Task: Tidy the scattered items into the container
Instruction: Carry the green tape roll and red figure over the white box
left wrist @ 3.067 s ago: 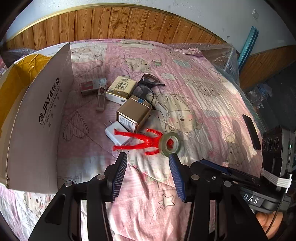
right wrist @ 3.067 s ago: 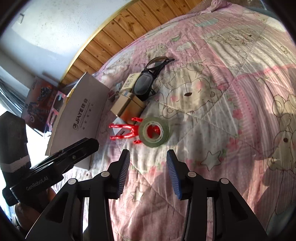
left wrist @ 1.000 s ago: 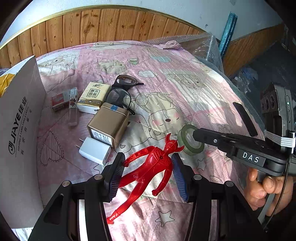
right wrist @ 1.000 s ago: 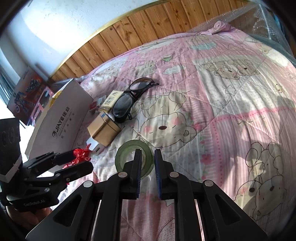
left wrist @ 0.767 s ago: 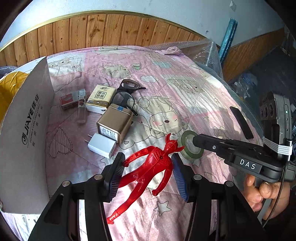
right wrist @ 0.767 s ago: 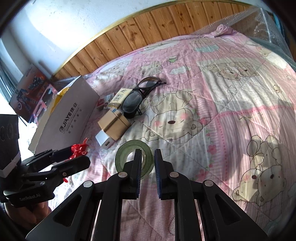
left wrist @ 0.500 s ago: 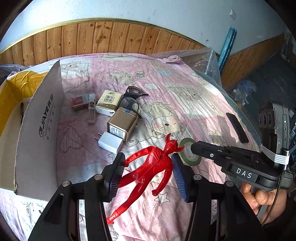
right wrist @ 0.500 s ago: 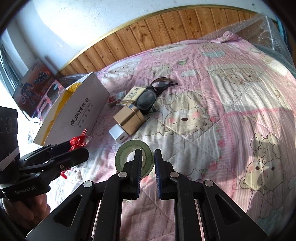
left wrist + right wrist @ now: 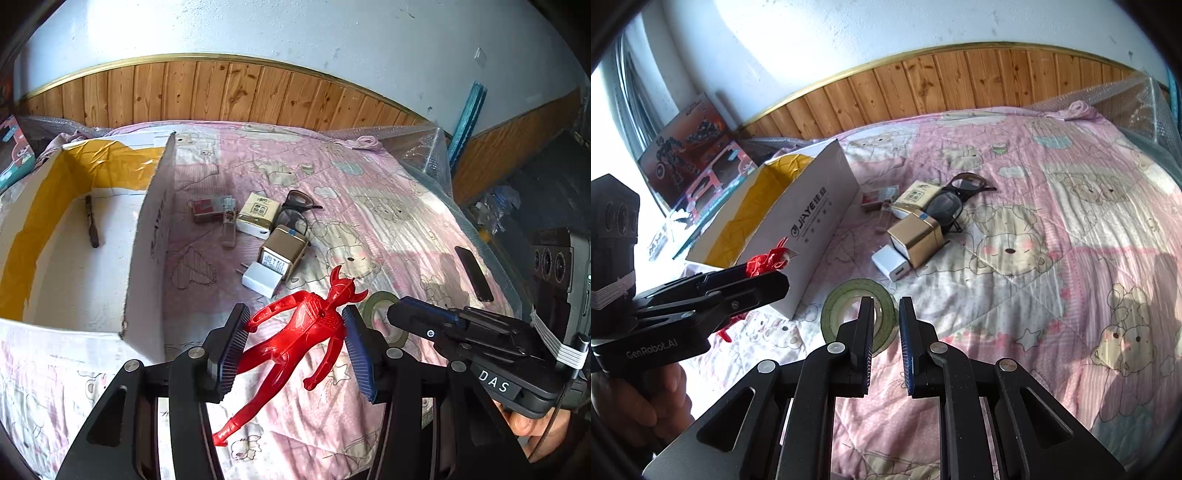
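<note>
While the left gripper (image 9: pixel 295 332) clamps the red figure (image 9: pixel 303 328) above the bed, the right gripper (image 9: pixel 886 314) pinches the green tape roll (image 9: pixel 846 299).

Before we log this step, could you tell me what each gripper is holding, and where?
The left gripper clamps the red figure across its torso. The right gripper pinches the green tape roll through its near rim.

Ahead of my tools I see the bed's pink bear-print quilt (image 9: pixel 388 206), with wood panelling (image 9: pixel 960 81) and a white wall (image 9: pixel 295 33) beyond it. Far left of the right tool, a boxed toy set (image 9: pixel 690 147) leans by the wall. Right of the left tool, a dark phone (image 9: pixel 474 273) lies on the quilt, bubble wrap (image 9: pixel 424 147) past it.
</note>
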A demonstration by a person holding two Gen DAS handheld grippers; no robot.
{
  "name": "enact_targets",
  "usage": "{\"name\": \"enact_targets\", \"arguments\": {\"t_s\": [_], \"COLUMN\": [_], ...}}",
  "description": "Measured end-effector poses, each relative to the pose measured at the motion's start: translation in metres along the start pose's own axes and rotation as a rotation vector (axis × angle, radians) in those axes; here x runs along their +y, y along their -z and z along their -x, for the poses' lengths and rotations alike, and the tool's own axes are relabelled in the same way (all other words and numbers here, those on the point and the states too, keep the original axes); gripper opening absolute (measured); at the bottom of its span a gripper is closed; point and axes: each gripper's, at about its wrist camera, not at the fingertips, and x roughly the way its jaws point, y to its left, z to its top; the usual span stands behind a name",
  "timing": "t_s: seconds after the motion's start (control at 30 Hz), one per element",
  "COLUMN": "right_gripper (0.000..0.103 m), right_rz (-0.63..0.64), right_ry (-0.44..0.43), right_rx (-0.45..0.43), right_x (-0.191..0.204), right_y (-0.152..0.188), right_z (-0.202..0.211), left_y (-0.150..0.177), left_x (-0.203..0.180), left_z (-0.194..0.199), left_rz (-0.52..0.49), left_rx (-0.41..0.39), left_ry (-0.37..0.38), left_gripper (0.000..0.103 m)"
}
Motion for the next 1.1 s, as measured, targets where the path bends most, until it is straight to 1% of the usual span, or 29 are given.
{"name": "enact_targets", "arguments": {"t_s": [0.23,0.57,0.8,1.1], "right_gripper": [0.014,0.014,0.014,0.014], "right_rz": [0.048,0.140,0.200,0.249], "right_ry": [-0.006,-0.023,-0.039,-0.074], "right_rx": [-0.005,-0.021,-0.027,-0.044], "right_x": [0.031,0.076,0.106,0.142], "right_y": [0.002,-0.009,-0.019,-0.048], "right_z": [0.006,0.010,0.003,-0.007], "left_y": [0.007,0.002,-0.001,-0.010], "left_x": [0.019,0.043,0.062,0.092], "left_z": [0.025,0.063,0.080,0.102], "left_rz": [0.036,0.061,0.083,0.125], "left_rx": [-0.012,-0.084,-0.122,-0.171], "left_ry": [-0.060,-0.147,-0.167,-0.174], "left_gripper": [0.053,0.053,0.053,0.053]}}
